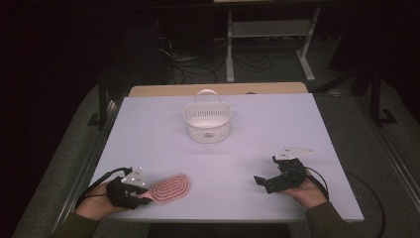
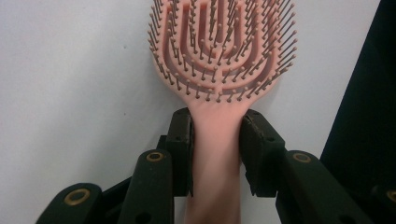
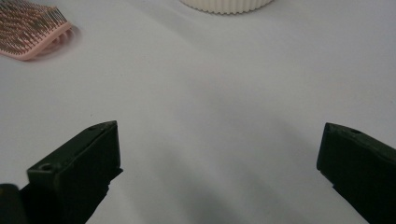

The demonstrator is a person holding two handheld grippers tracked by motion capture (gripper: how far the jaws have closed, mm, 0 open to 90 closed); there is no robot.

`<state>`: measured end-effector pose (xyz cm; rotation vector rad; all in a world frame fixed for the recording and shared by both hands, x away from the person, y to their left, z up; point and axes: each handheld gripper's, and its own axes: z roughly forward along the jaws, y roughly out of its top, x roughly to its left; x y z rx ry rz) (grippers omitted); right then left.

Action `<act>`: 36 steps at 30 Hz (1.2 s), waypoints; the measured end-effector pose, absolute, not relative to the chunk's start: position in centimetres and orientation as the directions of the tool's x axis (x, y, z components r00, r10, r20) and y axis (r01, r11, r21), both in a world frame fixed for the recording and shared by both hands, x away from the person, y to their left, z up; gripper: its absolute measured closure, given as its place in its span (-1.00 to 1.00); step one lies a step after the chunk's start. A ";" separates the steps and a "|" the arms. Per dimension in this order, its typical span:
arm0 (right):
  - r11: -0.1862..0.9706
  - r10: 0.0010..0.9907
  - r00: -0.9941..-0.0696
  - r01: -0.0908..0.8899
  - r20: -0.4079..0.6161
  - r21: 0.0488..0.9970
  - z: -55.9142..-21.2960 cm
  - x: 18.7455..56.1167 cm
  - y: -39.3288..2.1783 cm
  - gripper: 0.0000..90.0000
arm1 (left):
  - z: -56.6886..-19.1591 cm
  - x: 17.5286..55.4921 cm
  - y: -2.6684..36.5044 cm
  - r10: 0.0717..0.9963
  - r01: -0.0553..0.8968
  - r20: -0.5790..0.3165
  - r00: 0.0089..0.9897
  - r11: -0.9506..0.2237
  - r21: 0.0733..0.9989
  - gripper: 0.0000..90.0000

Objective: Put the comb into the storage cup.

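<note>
Left gripper (image 2: 215,140): jaws pinch the neck of the pink hairbrush (image 2: 219,56), which lies bristles-up near the table's (image 1: 148,129) front-left corner | Right gripper (image 3: 219,154): jaws spread, holding nothing | Risk: grip sits far back from the head; brush may droop or swivel on lift and miss the white basket (image 1: 207,121) near the far edge.

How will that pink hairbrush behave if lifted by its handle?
The hairbrush looks like moulded plastic, so probably stiff and light. The left gripper clamps the narrow, smooth handle, so the wider head may sag or twist in the pads. It lies flat, bristles up, on the table; unlikely to roll.
</note>
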<state>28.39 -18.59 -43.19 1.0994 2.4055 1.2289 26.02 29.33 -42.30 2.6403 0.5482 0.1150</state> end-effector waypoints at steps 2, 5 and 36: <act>0.369 0.708 -0.694 0.520 0.130 0.770 -43.2 28.4 -18.6 -1.00 | -42.3 26.0 29.3 0.390 0.353 -0.004 0.921 -0.829 0.435 0.51; 0.370 0.708 -0.694 0.520 0.129 0.770 -43.2 28.4 -18.6 -1.00 | -42.3 26.0 29.2 0.386 0.348 -0.001 0.923 -0.832 0.433 0.54; 0.368 0.710 -0.693 0.521 0.130 0.770 -43.2 28.3 -18.7 -1.00 | -42.2 26.4 29.7 0.413 0.373 -0.011 0.911 -0.810 0.452 0.56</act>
